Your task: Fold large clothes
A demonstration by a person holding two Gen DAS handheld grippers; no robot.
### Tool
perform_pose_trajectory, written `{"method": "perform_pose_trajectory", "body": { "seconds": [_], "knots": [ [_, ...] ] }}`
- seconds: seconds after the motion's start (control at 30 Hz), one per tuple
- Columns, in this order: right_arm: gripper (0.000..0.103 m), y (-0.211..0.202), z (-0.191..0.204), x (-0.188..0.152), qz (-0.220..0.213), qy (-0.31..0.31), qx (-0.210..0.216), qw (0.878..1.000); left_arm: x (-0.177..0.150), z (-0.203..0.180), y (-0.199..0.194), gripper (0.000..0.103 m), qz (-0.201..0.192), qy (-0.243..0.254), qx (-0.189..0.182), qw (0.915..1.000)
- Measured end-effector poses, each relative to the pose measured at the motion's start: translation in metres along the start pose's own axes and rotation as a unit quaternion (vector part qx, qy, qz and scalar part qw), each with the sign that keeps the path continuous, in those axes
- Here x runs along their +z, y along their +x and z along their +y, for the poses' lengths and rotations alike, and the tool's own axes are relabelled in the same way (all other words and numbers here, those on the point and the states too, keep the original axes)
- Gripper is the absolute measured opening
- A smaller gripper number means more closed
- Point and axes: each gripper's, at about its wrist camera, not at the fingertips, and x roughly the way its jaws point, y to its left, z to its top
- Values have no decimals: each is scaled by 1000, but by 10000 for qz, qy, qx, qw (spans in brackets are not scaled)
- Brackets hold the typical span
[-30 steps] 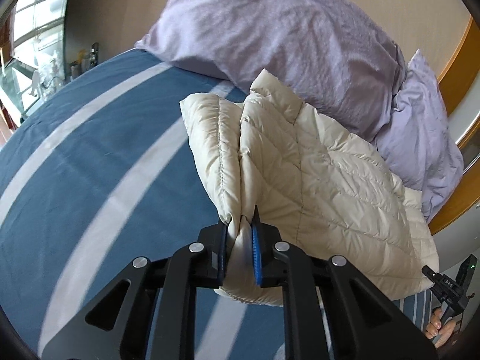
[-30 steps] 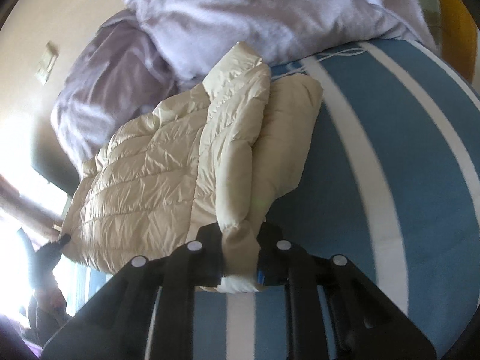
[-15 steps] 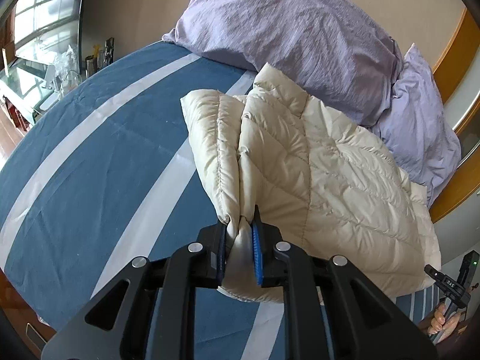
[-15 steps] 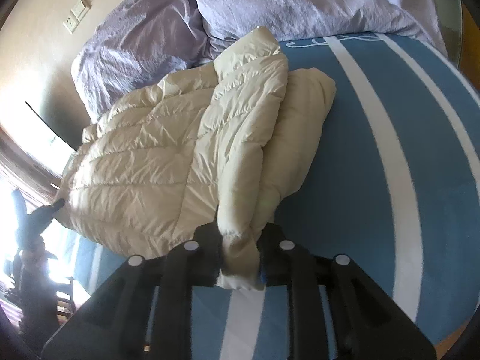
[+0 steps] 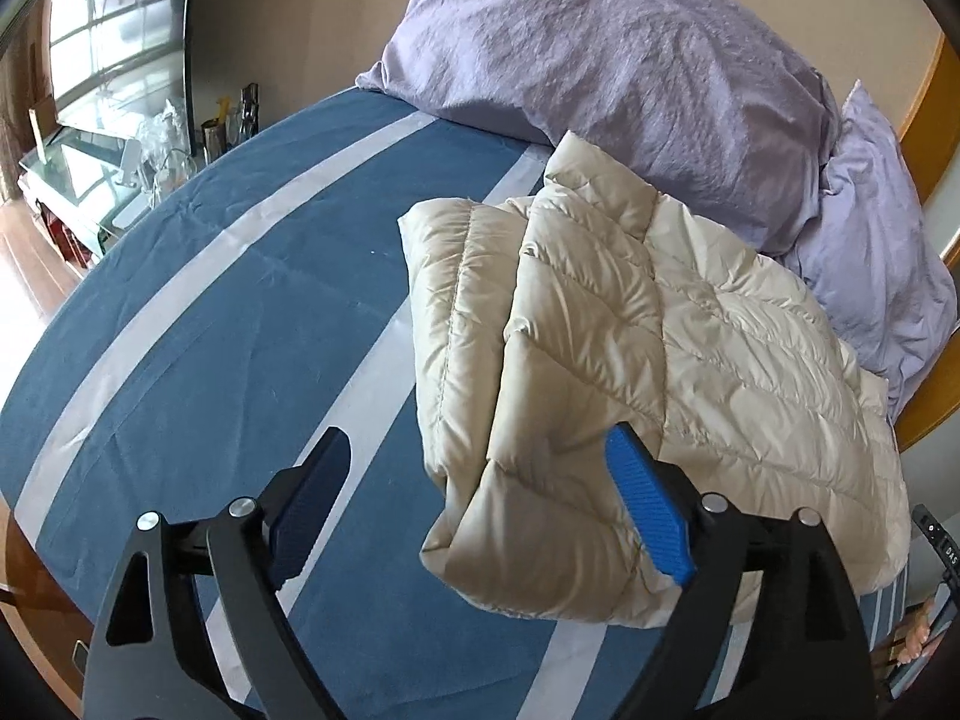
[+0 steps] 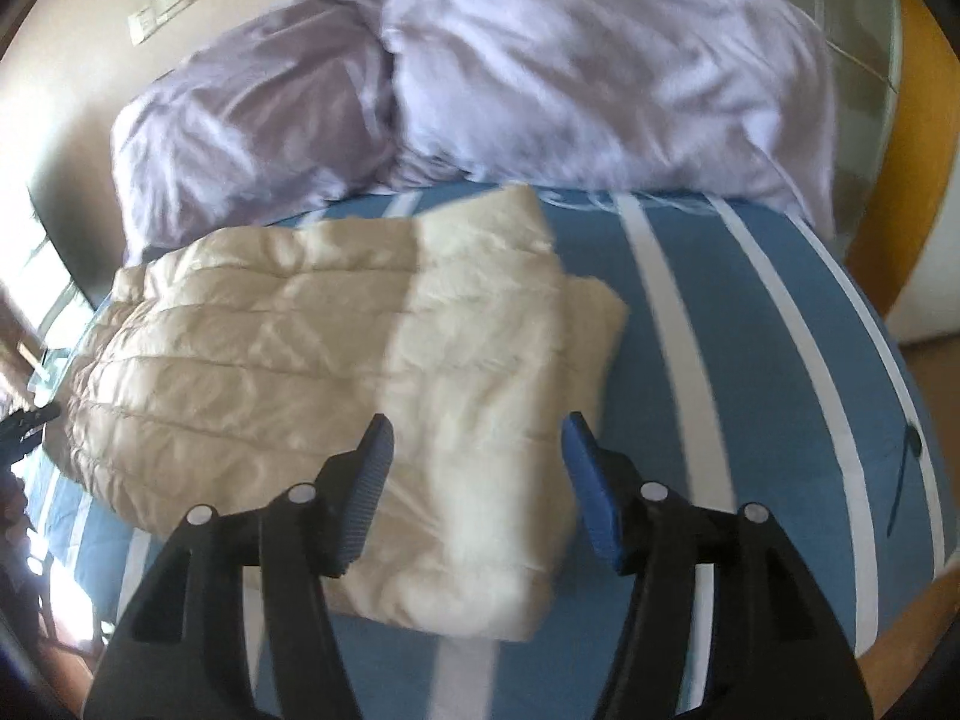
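Across the lower half of the left wrist view, left gripper (image 5: 477, 498): two black fingers with blue ribbed pads, jaws spread wide, nothing clamped. One cream quilted puffer jacket (image 5: 630, 372) lies folded between and beyond the pads; its near corner sits in the gap, and whether the right pad touches the fabric cannot be told.

Lower half of the right wrist view, right gripper (image 6: 477, 480): same build, jaws also apart, holding nothing. Near edge of the jacket (image 6: 372, 372) lies between its two fingers; view is motion-blurred.

Jacket count: one, folded, one sleeve doubled along its side, resting centre-frame on one blue bedsheet with pale stripes (image 5: 240, 312).

Pillows: two, lilac, crumpled (image 5: 612, 54), upper right of the left view, upper centre of the right view; jacket collar is just beside the larger one.

Upper left of the left view: one glass-topped side table with bottles (image 5: 138, 162). Upper left of the right view: one wall switch plate (image 6: 162, 6).
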Motion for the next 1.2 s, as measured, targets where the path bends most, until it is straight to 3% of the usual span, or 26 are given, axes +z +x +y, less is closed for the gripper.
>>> {"method": "perform_pose_trajectory", "body": {
  "seconds": [0.1,0.3,0.5,0.8,0.9,1.03,1.2],
  "knots": [
    [58,9,30,1,-31,-456,-8,9990,2,0,3,92,77,-96,-140,9998],
    [58,28,56,-6,0,-774,-130,9969,4,2,12,93,190,-357,-344,9986],
    [58,41,54,-6,-15,-686,-316,9971,9,6,25,93,321,-746,-501,9954],
    [65,69,50,-16,353,-647,-320,9968,11,6,40,93,451,-1141,-708,9899],
    [66,73,50,-17,404,-596,-300,9970,8,1,42,81,533,-1227,-970,9862],
    [67,75,50,-18,371,-583,-317,9971,8,-8,41,66,471,-1234,-933,9868],
    [67,76,49,-20,357,-537,-278,9975,14,-11,31,36,307,-1301,-1098,9849]
  ]
}}
